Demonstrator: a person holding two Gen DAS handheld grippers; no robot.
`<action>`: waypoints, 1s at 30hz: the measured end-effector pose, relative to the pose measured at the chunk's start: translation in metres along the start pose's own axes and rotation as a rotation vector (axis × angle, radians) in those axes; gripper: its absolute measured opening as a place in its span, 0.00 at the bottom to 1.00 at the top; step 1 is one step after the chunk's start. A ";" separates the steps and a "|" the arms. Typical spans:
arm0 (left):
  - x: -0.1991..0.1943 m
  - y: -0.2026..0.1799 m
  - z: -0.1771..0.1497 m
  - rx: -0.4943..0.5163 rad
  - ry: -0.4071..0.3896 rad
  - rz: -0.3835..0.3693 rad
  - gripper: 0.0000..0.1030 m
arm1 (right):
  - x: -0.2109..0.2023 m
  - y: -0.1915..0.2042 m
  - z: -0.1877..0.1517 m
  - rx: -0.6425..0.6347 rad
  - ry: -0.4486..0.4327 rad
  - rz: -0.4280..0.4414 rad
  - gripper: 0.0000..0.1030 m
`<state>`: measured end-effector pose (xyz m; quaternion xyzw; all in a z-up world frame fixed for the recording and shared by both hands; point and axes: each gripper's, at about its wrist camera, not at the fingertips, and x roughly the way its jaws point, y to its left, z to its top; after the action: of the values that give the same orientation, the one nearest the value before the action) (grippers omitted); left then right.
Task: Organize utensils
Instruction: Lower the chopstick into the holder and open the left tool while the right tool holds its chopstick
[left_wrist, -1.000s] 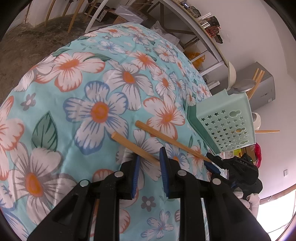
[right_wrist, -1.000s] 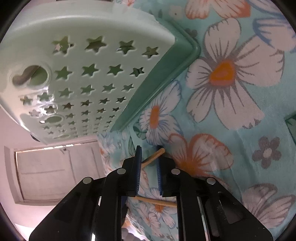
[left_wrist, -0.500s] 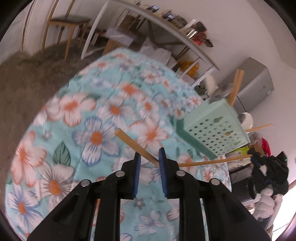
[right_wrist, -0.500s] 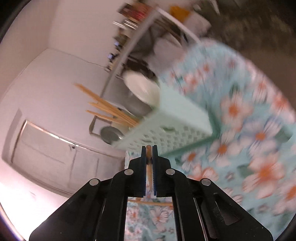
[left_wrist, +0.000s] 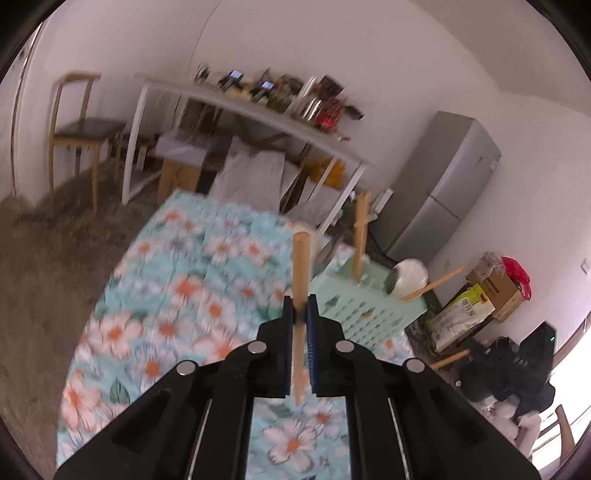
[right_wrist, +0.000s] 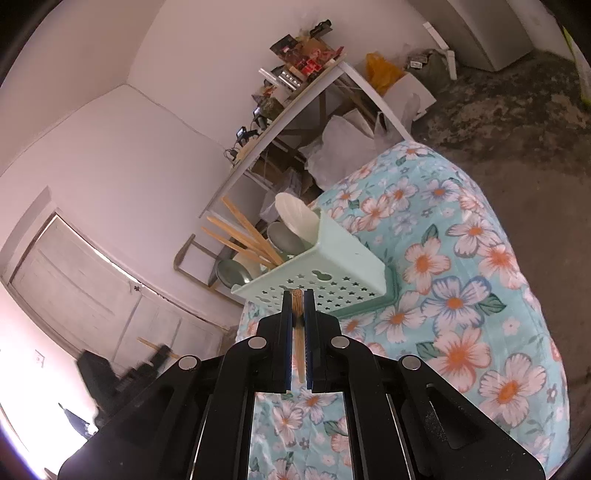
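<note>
- The left gripper (left_wrist: 300, 314) pinched a long wooden chopstick (left_wrist: 300, 273) upright; the mint-green star-perforated plastic basket (left_wrist: 373, 314) stood ahead, to its right.
- The right gripper (right_wrist: 297, 314) clamped another wooden chopstick (right_wrist: 296, 299), pointing forward, seemingly nearer the basket (right_wrist: 332, 269).

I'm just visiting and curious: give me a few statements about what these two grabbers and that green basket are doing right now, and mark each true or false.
1. The left gripper has its fingers closed on a wooden chopstick. True.
2. The right gripper is open and holds nothing. False: it clamps its own chopstick.
3. The mint basket already holds several chopsticks. True.
4. The basket lies on the floor. False: it sits on the floral tablecloth.
5. The basket wall has round dots only. False: mostly star-shaped holes.
</note>
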<state>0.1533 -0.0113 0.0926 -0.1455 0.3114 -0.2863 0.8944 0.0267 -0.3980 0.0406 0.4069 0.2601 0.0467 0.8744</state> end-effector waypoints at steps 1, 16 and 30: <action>-0.003 -0.005 0.004 0.009 -0.011 -0.008 0.06 | -0.005 0.000 0.000 0.002 0.000 0.000 0.04; 0.010 -0.111 0.091 0.257 -0.290 -0.151 0.06 | -0.021 -0.016 0.001 0.027 -0.011 -0.011 0.04; 0.130 -0.120 0.046 0.337 -0.180 0.000 0.06 | -0.028 -0.019 0.003 0.036 -0.011 -0.033 0.04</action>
<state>0.2154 -0.1814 0.1185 -0.0189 0.1778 -0.3204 0.9303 0.0014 -0.4209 0.0398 0.4187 0.2628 0.0253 0.8689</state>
